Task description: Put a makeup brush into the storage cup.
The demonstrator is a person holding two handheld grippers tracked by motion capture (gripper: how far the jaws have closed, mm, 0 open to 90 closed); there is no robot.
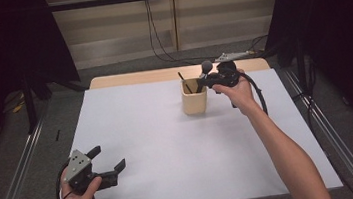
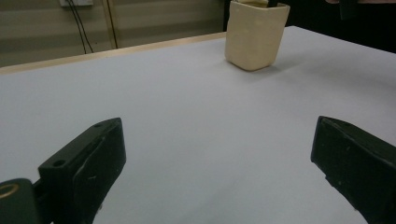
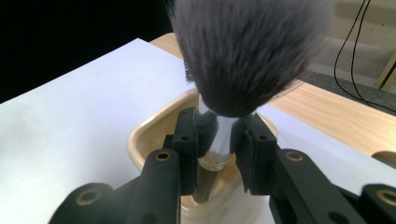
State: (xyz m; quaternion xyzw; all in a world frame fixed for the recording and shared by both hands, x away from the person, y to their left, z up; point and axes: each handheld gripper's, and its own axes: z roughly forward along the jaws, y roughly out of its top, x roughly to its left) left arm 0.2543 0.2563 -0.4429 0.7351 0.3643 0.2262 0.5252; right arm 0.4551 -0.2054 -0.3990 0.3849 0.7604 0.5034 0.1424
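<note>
A cream cup [image 1: 195, 103] stands on the white table [image 1: 170, 150], right of centre toward the far edge. My right gripper [image 1: 206, 81] hovers over the cup's right rim, shut on a make-up brush. In the right gripper view its pads [image 3: 247, 144] clamp the silvery neck just under the grey bristle head [image 3: 247, 51], and the handle [image 3: 208, 184] reaches down into the cup [image 3: 144, 135]. A thin dark stick [image 1: 183, 79] leans in the cup too. My left gripper [image 1: 109, 156] rests at the near left corner, open with nothing between its jaws [image 2: 219, 128], facing the cup [image 2: 256, 35].
A bare wooden strip [image 1: 161, 75] runs along the table's far edge. Black cables [image 1: 158, 46] hang down the back wall to the floor. Metal rails [image 1: 17, 173] flank the table on both sides, and dark curtains stand at the room's corners.
</note>
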